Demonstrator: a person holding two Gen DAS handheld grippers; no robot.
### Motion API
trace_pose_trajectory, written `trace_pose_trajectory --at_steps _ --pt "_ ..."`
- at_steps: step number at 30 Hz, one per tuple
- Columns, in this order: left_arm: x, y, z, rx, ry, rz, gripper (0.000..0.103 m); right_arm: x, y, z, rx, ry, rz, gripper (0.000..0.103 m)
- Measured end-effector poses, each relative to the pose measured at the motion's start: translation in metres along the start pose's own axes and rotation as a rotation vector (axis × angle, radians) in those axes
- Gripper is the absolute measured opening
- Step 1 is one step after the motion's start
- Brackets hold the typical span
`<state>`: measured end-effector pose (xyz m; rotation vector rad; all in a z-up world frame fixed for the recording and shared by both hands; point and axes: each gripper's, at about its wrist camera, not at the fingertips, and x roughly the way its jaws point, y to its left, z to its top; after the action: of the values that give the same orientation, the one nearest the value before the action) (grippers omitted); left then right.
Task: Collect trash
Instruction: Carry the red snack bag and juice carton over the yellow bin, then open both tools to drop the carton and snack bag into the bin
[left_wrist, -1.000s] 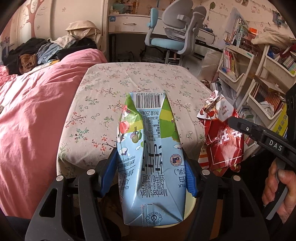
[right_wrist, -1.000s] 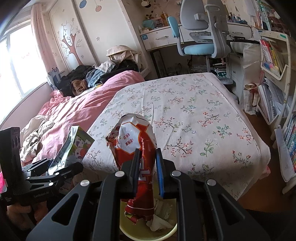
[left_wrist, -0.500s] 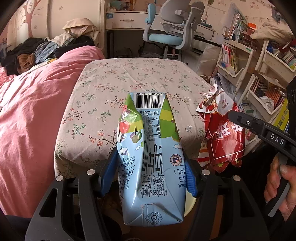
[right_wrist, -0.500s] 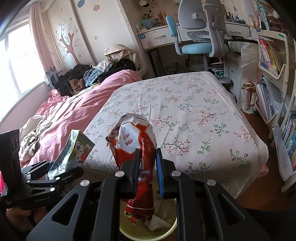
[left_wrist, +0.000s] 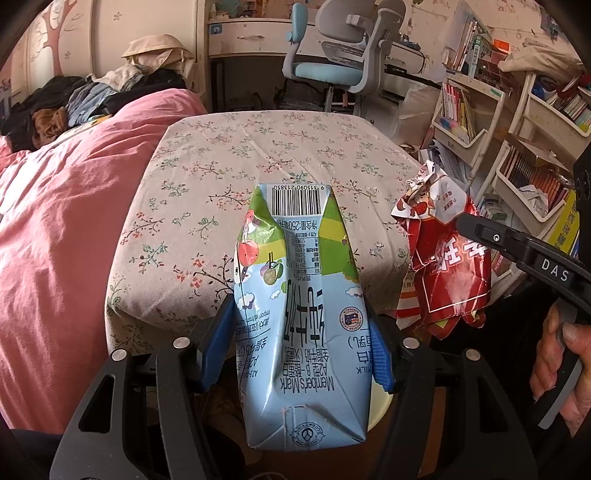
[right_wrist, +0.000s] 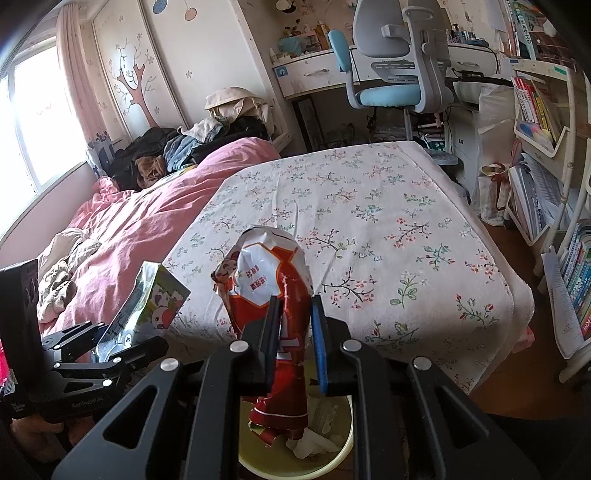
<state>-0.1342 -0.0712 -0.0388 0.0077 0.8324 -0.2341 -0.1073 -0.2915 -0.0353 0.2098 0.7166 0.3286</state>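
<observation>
Trash held over the bin

Left claw (left_wrist: 301, 350) clamps the blue milk carton (left_wrist: 301, 317) at the bench's (right_wrist: 369, 206) near edge. Right claw (right_wrist: 293, 339) pinches the crumpled red wrapper (right_wrist: 273, 291) above the yellow bin (right_wrist: 332, 465).

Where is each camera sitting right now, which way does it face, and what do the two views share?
Left wrist: on the left gripper, looking along its fingers, over the milk carton it grips, at the floral table; a hand shows at right.
Right wrist: on the right gripper, looking down past the red wrapper it pinches at the yellow bin.
Shared: carton, wrapper, table, pink bedding, desk chair, each other's gripper.
</observation>
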Motion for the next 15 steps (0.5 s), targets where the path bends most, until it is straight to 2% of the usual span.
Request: trace_pose_trajectory --at_steps 5,10,15 --pt "0.008 0.001 -0.003 -0.007 0.045 0.009 0.062 0.002 0.000 -0.001 -0.006 0.006 -0.010 0.017" --pt "0.009 0.000 -0.005 0.006 0.044 0.020 0.068 0.003 -0.001 -0.002 -0.007 0.008 -0.014 0.017" --pt "0.012 0.002 -0.004 0.000 0.053 0.033 0.069 0.003 -0.001 -0.002 -0.006 0.009 -0.011 0.017"
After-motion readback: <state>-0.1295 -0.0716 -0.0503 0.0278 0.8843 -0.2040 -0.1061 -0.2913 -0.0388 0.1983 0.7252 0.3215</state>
